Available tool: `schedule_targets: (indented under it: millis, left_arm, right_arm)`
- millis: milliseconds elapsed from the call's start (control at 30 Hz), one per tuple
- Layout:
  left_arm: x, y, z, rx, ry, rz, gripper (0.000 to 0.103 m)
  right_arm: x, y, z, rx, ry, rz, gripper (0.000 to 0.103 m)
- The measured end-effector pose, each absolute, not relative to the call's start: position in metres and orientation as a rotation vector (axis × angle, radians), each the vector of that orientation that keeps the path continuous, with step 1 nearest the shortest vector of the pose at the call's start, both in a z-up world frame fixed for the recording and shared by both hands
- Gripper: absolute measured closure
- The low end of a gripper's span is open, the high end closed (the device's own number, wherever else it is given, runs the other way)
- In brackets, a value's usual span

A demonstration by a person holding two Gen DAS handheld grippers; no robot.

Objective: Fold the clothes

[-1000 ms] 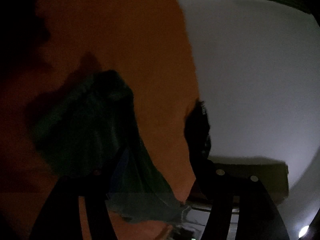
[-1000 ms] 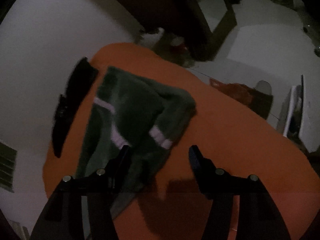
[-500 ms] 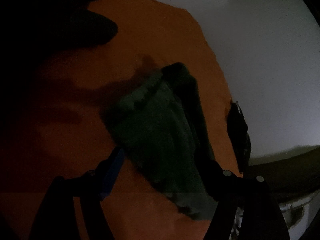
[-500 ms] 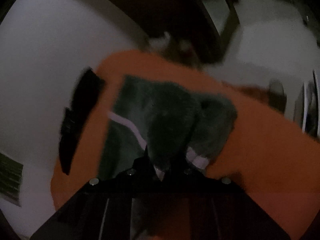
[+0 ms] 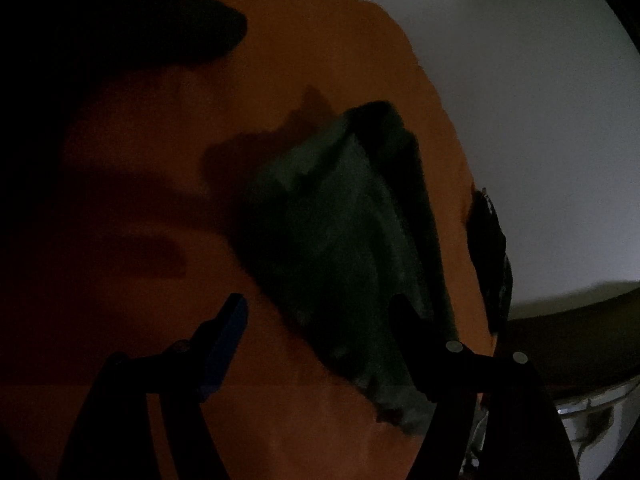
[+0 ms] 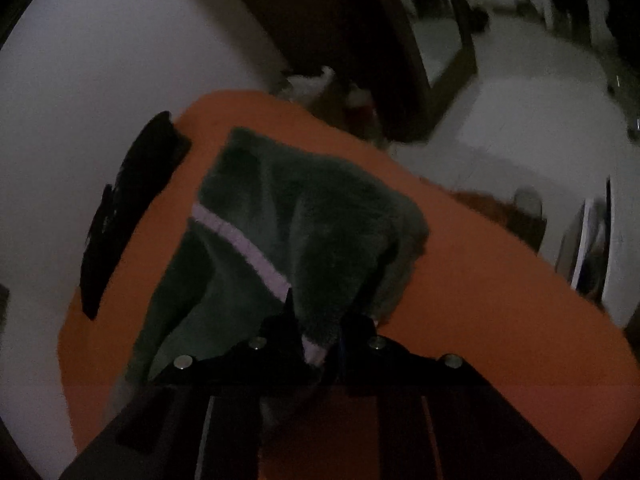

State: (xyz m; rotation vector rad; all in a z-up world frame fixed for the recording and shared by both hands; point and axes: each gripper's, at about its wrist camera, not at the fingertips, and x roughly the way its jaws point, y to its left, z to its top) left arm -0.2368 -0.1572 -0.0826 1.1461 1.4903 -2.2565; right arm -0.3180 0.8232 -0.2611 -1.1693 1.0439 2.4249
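A dark green fleece garment (image 6: 304, 236) with a pale stripe lies partly folded on an orange table (image 6: 500, 292). My right gripper (image 6: 318, 328) is shut on a corner of the garment and holds it up off the table. In the left wrist view the same garment (image 5: 340, 240) lies ahead of my left gripper (image 5: 320, 312), which is open and empty just short of its near edge. The scene is dim.
A flat black object (image 6: 132, 208) lies along the table edge by the white wall; it also shows in the left wrist view (image 5: 488, 256). Beyond the table's far edge are a mirror (image 6: 436, 36) and the floor. A dark shape (image 5: 200, 28) sits at the far left.
My right gripper closed on the garment's corner and lifted it. My left gripper let go of the garment, drew back and now stands open.
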Motion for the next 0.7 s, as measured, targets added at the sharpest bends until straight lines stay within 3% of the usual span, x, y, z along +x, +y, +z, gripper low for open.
schedule_targets:
  millis: [67,100,133,300,600,700]
  left_arm:
    - [-0.232,-0.157,-0.087,1.148,1.507,-2.244,0.029]
    - [-0.231,-0.158,-0.087,1.141,1.514,-2.240,0.029]
    - [-0.228,-0.161,-0.087,1.131,1.518,-2.237,0.029]
    - [-0.227,-0.165,-0.095,1.093,1.571,-2.218,0.029]
    - [-0.262,-0.168,-0.123,1.009,1.655,-2.186,0.027]
    - [-0.288,-0.169,-0.142,0.989,1.681,-2.122,0.027]
  right_arm:
    - [-0.305,0.839,-0.266,-1.127,1.241,2.360,0.059]
    - [-0.298,0.842,-0.266,-1.098,1.259,2.336,0.037]
    - [-0.291,0.846,-0.267,-1.069,1.275,2.312,0.034]
    - [-0.292,0.855,-0.290,-1.150,1.409,2.317,0.034]
    - [-0.315,0.858,-0.301,-1.027,1.543,2.382,0.034]
    - [-0.332,0.852,-0.298,-1.030,1.511,2.385,0.034]
